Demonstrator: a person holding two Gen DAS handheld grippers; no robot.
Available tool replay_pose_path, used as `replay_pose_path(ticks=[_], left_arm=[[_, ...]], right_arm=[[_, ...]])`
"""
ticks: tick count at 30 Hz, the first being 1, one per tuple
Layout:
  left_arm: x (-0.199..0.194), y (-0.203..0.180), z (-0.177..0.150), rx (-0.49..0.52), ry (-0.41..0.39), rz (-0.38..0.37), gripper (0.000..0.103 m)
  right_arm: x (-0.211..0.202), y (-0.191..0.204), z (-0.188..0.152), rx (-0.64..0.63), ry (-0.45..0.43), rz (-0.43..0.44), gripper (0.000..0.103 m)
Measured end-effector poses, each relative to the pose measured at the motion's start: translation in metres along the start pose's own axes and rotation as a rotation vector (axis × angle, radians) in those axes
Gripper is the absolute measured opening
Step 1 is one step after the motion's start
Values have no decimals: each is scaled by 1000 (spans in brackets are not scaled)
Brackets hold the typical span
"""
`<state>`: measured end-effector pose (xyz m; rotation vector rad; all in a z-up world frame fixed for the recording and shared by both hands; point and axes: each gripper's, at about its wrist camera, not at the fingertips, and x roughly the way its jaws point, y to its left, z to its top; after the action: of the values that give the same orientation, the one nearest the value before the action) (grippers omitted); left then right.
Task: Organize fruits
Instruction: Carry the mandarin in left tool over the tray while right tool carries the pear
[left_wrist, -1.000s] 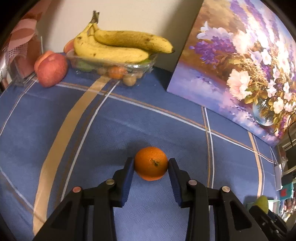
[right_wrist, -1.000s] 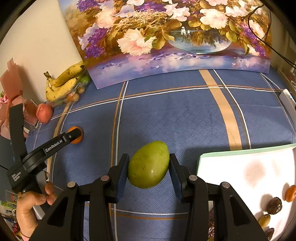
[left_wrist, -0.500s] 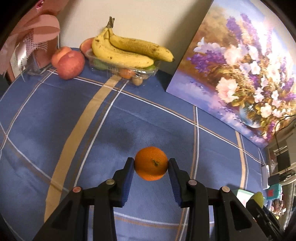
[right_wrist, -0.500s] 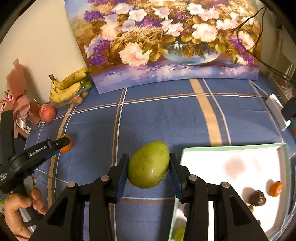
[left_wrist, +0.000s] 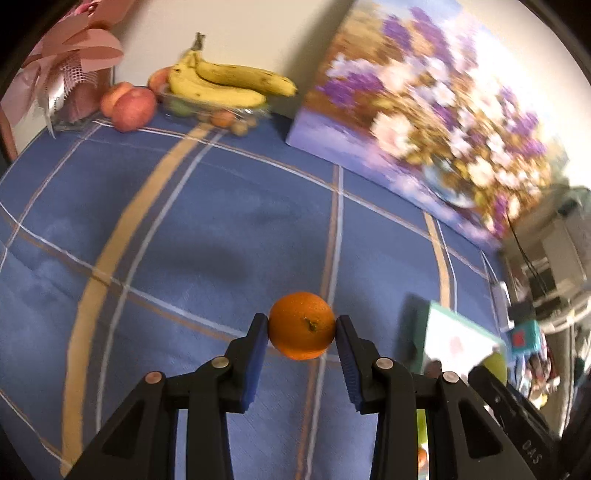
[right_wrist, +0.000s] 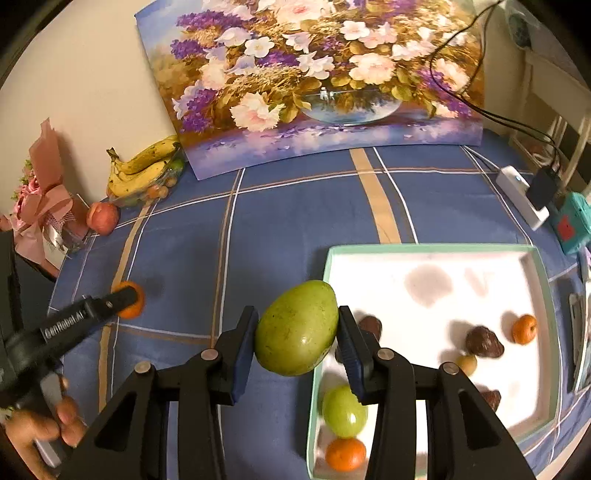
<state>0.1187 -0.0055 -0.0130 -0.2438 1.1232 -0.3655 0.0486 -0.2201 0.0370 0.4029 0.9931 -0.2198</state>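
My left gripper (left_wrist: 301, 328) is shut on a small orange (left_wrist: 302, 325), held above the blue checked cloth (left_wrist: 184, 240). In the right wrist view the same orange (right_wrist: 129, 301) shows at the left, in the left gripper (right_wrist: 127, 299). My right gripper (right_wrist: 297, 330) is shut on a green mango (right_wrist: 296, 326), which hangs over the left rim of the white tray (right_wrist: 424, 248). The tray holds a green fruit (right_wrist: 344, 410), two small oranges (right_wrist: 345, 454), and several dark and pale small fruits (right_wrist: 484, 342). The tray's corner (left_wrist: 436, 308) appears at the right of the left wrist view.
Bananas (left_wrist: 221, 83) lie on a clear box of small fruits by the back wall, with peaches (left_wrist: 129, 107) and a pink bouquet (left_wrist: 70, 70) to their left. A flower painting (right_wrist: 317, 81) leans on the wall. A white power strip with cables (right_wrist: 521, 197) lies far right.
Both grippers rose and moved right with their fruits. The mango went from over the cloth to over the tray's left rim. The orange left the bananas' side and neared the tray.
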Motion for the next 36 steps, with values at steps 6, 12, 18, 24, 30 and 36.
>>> replay_pose_path(ticks=[6, 12, 18, 24, 30, 36], left_arm=[[-6, -21, -31, 42, 30, -29, 40], [-16, -42, -56, 114, 16, -19, 40], [-9, -64, -74, 170, 47, -38, 40], [0, -107, -93, 273, 85, -81, 40], [15, -145, -113, 369, 130, -113, 40], [26, -174, -133, 479, 141, -122, 40]], right_arm=[[-17, -16, -16, 10, 2, -2, 45], [-28, -35, -31, 20, 9, -16, 45], [-35, -64, -41, 57, 8, -45, 45], [-40, -108, -47, 126, 11, -131, 45], [-46, -144, -51, 187, 6, -192, 45], [-53, -169, -54, 238, -8, -254, 45]])
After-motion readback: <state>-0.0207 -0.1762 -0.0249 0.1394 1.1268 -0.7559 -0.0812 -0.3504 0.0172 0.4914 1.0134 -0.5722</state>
